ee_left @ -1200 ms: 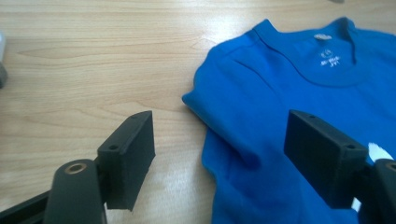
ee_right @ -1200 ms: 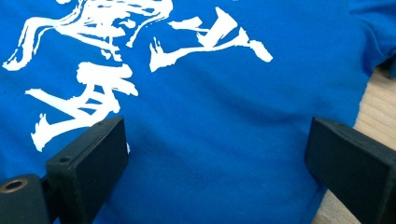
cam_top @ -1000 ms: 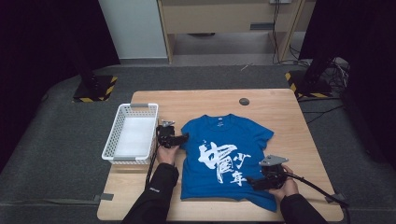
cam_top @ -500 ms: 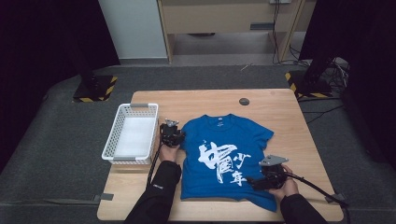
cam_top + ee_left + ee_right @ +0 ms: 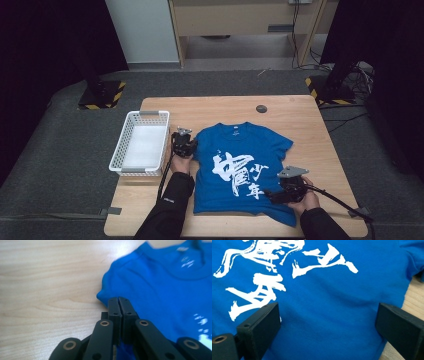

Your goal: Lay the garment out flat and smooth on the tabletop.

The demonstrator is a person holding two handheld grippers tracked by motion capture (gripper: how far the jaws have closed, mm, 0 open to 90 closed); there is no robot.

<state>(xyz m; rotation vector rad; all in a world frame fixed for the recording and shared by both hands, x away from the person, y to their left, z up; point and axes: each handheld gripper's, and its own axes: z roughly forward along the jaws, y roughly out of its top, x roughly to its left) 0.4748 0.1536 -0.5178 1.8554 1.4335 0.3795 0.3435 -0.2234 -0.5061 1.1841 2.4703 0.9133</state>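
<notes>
White basket (image 5: 140, 145) at the far left of the counter (image 5: 300, 115), nothing visible in it. Just beside it, left gripper (image 5: 184, 143) sits at the blue T-shirt's (image 5: 240, 170) left sleeve; in the left gripper view its jaws are pressed together at the sleeve edge (image 5: 105, 293), and cloth seems to be caught beneath them, though the pinch itself is hidden. Shirt lies flat mid-counter, collar away from the person, hem toward them, long axis running near to far, white print up. Right gripper (image 5: 286, 192) rests low on the shirt's right side near the hem; jaws wide apart with cloth (image 5: 327, 315) lying flat between them, nothing gripped. Judgement: a fold looks to be in hand. The shirt body lies to the right of the left jaws, so the sleeve would travel rightward across the long axis. Small dark disc (image 5: 261, 108) far side, well apart.
</notes>
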